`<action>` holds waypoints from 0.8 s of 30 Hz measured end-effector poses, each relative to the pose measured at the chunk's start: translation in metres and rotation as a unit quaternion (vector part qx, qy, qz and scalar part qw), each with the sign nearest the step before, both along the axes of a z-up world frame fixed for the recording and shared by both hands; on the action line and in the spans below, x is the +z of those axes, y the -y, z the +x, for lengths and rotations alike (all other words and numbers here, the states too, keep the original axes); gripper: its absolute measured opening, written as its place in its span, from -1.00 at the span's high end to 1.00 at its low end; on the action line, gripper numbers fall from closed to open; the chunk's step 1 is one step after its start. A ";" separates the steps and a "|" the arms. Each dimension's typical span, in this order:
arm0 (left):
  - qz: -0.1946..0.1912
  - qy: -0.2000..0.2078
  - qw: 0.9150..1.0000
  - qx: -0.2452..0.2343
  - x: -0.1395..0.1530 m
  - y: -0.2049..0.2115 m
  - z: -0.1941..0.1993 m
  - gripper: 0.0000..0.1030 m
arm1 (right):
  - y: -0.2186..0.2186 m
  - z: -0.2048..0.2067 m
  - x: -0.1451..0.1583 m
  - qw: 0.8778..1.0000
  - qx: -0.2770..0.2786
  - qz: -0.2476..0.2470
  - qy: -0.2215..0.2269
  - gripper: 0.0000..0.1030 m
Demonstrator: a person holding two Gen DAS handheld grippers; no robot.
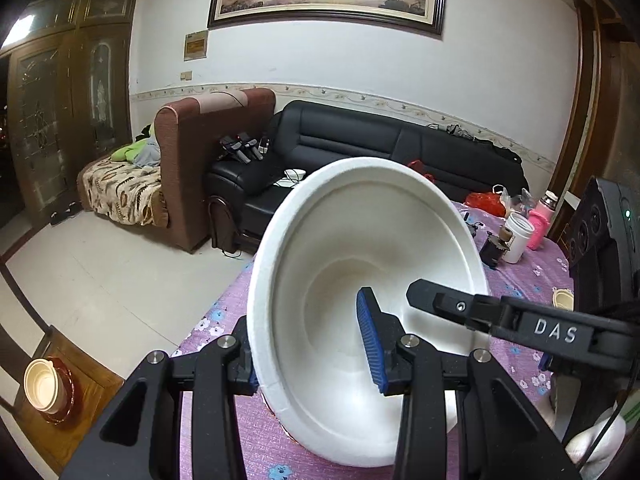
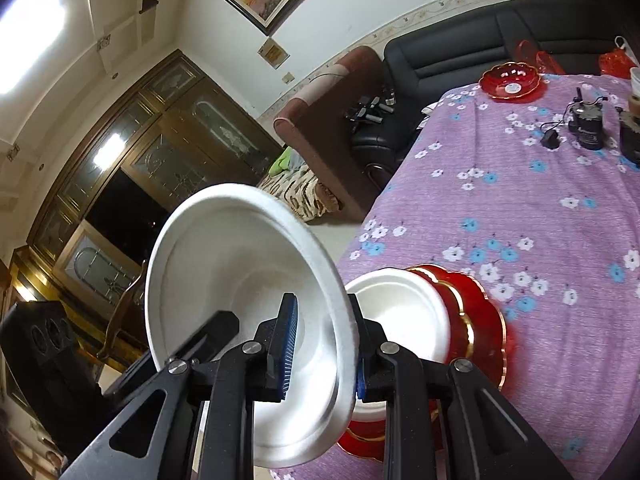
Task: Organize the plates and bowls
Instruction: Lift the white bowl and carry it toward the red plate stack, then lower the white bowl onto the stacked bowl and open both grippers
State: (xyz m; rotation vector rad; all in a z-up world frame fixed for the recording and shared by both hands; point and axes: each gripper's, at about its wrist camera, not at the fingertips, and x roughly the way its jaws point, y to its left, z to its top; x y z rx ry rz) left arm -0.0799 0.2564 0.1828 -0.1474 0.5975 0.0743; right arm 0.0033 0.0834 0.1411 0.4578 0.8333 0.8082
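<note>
A white foam bowl [image 1: 360,240] is held tilted above the purple flowered table [image 1: 224,320]. My left gripper [image 1: 308,344] is shut on the bowl's left rim, one blue pad inside and one outside. My right gripper [image 2: 320,344] is shut on the same bowl [image 2: 224,248] at its right rim; its black finger [image 1: 448,300] reaches in from the right in the left wrist view. Below it, another white bowl [image 2: 400,312] rests on stacked red plates with gold edges [image 2: 480,320]. A red glass bowl [image 2: 510,80] sits at the table's far end.
Small dark gadgets [image 2: 586,124], a white cup [image 1: 518,238] and a pink bottle [image 1: 540,220] stand on the far table. A black speaker [image 1: 604,248] is at right. A cream bowl on a red plate [image 1: 44,386] sits on a wooden chair. Sofas stand beyond the table.
</note>
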 end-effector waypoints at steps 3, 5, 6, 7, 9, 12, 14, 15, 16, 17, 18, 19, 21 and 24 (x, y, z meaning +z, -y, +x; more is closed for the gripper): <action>-0.008 -0.007 1.000 -0.009 -0.003 0.000 0.000 0.27 | -0.001 0.000 -0.003 1.000 -0.008 0.001 -0.007 0.50; -0.009 -0.010 1.000 -0.026 -0.004 0.002 0.002 0.27 | 0.001 -0.002 -0.005 1.000 -0.022 -0.003 -0.009 0.50; -0.006 -0.013 0.999 -0.036 -0.005 0.003 0.003 0.26 | 0.003 -0.004 -0.006 1.000 -0.029 -0.006 -0.009 0.50; -0.001 -0.015 0.999 -0.047 -0.007 0.007 0.003 0.26 | 0.004 -0.006 -0.006 0.999 -0.037 -0.011 -0.009 0.50; 0.008 -0.017 0.998 -0.065 -0.010 0.011 0.005 0.26 | 0.006 -0.011 -0.007 0.998 -0.058 -0.028 -0.005 0.50; 0.021 -0.020 0.996 -0.088 -0.014 0.018 0.010 0.25 | 0.008 -0.019 -0.011 0.994 -0.093 -0.058 -0.002 0.50; 0.016 -0.029 0.994 -0.107 -0.014 0.017 0.022 0.24 | 0.011 -0.020 -0.012 0.992 -0.110 -0.059 -0.009 0.50; 0.012 -0.036 0.993 -0.115 -0.013 0.015 0.028 0.24 | 0.012 -0.020 -0.012 0.991 -0.118 -0.061 -0.010 0.50; 0.005 -0.045 0.991 -0.124 -0.011 0.013 0.034 0.23 | 0.012 -0.019 -0.010 0.990 -0.126 -0.065 -0.011 0.50; -0.002 -0.052 0.990 -0.132 -0.010 0.010 0.042 0.21 | 0.014 -0.017 -0.009 0.988 -0.134 -0.069 -0.014 0.50; -0.010 -0.057 0.989 -0.135 -0.010 0.008 0.047 0.21 | 0.013 -0.016 -0.007 0.988 -0.135 -0.072 -0.017 0.50; -0.025 -0.065 0.988 -0.139 -0.011 0.003 0.054 0.21 | 0.011 -0.014 -0.004 0.988 -0.134 -0.081 -0.017 0.50; -0.042 -0.083 0.986 -0.137 -0.019 -0.005 0.068 0.21 | 0.005 -0.014 0.002 0.986 -0.131 -0.107 -0.007 0.50; -0.050 -0.118 0.984 -0.123 -0.039 -0.010 0.086 0.21 | -0.005 -0.011 0.002 0.981 -0.129 -0.144 -0.002 0.50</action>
